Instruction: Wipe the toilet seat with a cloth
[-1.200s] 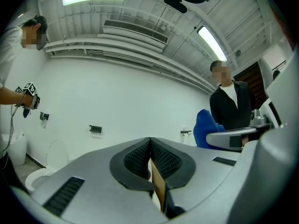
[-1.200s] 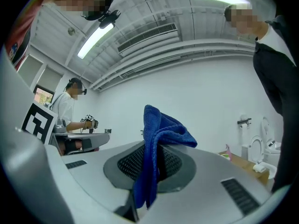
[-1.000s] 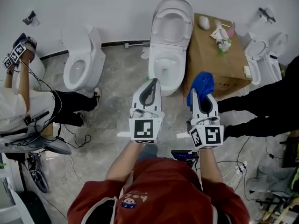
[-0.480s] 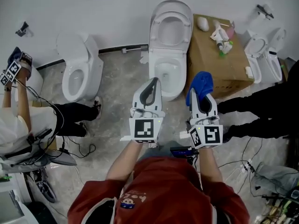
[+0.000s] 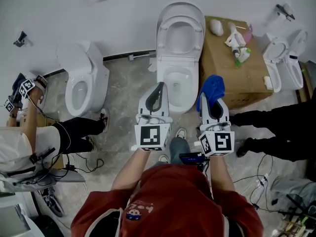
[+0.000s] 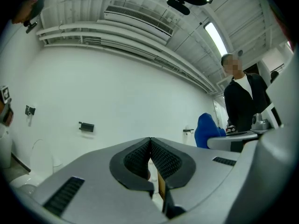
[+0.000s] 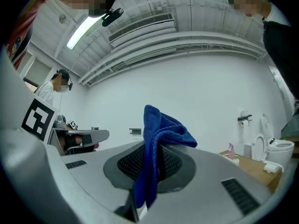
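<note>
A white toilet (image 5: 178,58) stands against the wall straight ahead in the head view, its lid up and its seat (image 5: 167,85) down around the bowl. My left gripper (image 5: 159,86) is shut and empty, its tip over the front left of the bowl; in its own view (image 6: 150,141) the jaws meet. My right gripper (image 5: 210,100) is shut on a blue cloth (image 5: 213,88), which bunches up over the tip just right of the toilet. In the right gripper view the cloth (image 7: 156,139) hangs pinched between the pads.
A cardboard box (image 5: 233,58) with a spray bottle (image 5: 237,47) and small items stands right of the toilet. Another toilet (image 5: 84,78) is at the left, one more (image 5: 281,63) at far right. People stand left (image 5: 29,137) and right (image 5: 276,132). Cables (image 5: 84,157) lie on the floor.
Both grippers have moved forward together toward the middle toilet, which now sits closer beneath their tips. The cloth stays pinched in the right one.
</note>
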### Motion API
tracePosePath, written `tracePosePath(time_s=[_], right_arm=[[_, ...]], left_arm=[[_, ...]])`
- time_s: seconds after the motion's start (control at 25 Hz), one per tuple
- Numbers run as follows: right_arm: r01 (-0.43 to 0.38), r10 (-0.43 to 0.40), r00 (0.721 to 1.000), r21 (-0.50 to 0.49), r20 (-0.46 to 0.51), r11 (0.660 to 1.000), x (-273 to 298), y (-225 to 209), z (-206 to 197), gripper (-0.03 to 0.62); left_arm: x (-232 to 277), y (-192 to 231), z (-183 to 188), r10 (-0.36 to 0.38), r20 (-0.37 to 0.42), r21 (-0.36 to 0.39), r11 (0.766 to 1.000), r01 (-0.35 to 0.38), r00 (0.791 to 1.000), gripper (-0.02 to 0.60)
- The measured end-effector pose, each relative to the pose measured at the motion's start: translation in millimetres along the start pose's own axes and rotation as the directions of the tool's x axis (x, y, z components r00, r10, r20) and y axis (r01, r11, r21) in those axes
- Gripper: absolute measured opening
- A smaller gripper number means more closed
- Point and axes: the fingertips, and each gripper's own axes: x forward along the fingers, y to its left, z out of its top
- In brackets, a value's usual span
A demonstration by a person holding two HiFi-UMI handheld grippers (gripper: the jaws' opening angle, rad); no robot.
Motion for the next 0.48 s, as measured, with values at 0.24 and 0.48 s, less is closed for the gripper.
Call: tracePosePath(time_s=[0.24,0.48], right_arm=[[-0.011,0.011,1.0,0.001,0.01,1.0,66.0,-55.0,5.0,0.06],[-0.019,0.019,1.0,0.012,-0.011,1.0,125.8,-100.0,-1.9,0.06]], left_arm=[[83.8,1.4,0.2,0.007,0.015,0.005,1.0,-0.007,1.0,0.015],[156.7,9.5,-6.8,0.03,-0.015,0.0,1.0,-0.03,0.999,0.015]])
